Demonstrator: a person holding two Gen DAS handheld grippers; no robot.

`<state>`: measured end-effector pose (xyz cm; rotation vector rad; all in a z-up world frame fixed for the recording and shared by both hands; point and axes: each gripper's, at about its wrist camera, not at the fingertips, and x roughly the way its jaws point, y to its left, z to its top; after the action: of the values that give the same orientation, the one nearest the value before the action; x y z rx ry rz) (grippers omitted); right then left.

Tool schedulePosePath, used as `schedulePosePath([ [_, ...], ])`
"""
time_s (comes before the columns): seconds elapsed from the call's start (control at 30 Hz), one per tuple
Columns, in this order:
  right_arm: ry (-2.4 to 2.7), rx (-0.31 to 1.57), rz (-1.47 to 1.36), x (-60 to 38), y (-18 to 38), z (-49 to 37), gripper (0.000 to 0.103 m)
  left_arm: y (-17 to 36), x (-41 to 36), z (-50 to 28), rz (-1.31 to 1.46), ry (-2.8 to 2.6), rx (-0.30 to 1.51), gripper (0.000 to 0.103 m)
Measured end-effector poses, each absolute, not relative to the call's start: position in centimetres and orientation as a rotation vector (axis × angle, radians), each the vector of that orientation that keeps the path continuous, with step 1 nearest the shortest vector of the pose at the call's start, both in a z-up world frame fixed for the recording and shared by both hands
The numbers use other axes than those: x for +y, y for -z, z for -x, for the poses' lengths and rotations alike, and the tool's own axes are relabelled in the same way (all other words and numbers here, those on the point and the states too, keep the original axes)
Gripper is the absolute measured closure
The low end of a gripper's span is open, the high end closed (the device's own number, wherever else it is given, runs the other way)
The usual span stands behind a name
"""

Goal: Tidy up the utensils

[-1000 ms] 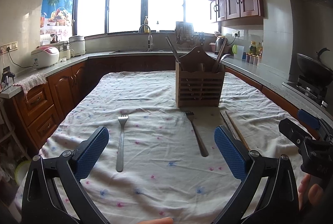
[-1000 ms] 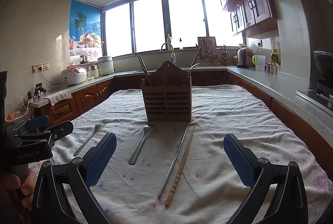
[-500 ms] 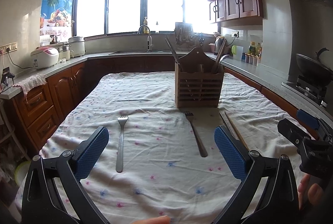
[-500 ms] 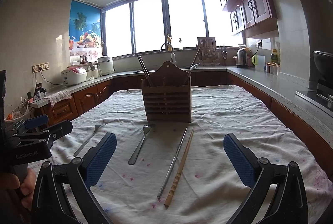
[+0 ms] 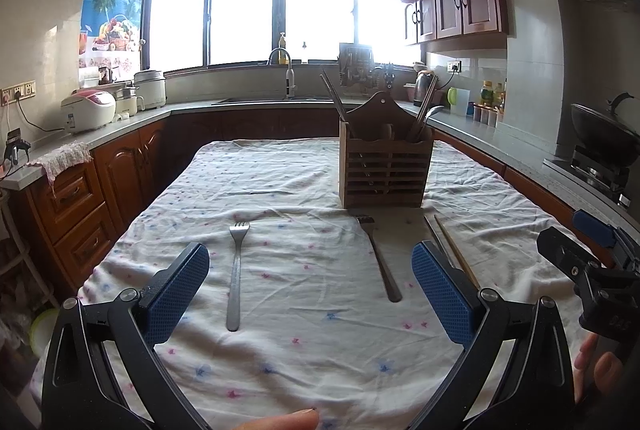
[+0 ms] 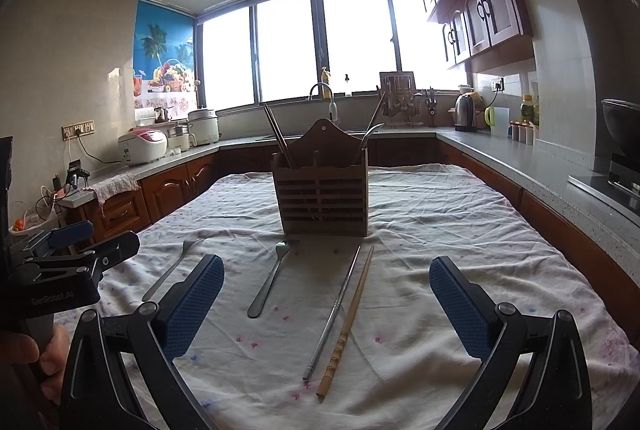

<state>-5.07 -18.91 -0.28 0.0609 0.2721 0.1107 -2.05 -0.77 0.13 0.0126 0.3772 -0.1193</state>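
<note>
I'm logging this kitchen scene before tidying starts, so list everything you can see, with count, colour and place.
utensil holder: one, brown wood, upright on the table, chopsticks and a spoon standing in it
forks: two, silver, flat on the cloth before the holder, the second nearer it
metal chopstick: one, silver, flat, right of the forks
bamboo chopstick: one, tan, beside the metal one
tablecloth: one, white with small flowers, over the table
rice cooker: one, white and pink, left counter
kettle: one, steel, right counter
left gripper: black, blue fingers, open, empty
right gripper: black, blue fingers, open, empty
</note>
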Motion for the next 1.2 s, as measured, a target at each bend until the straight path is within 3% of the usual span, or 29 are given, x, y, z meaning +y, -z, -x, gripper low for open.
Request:
schedulePosePath([
  [1.2,-0.116,0.269,-0.063,-19.08,0.15,5.00,0.000,-0.67,-0.64,2.08,-0.020,0.104,0.363,0.000],
])
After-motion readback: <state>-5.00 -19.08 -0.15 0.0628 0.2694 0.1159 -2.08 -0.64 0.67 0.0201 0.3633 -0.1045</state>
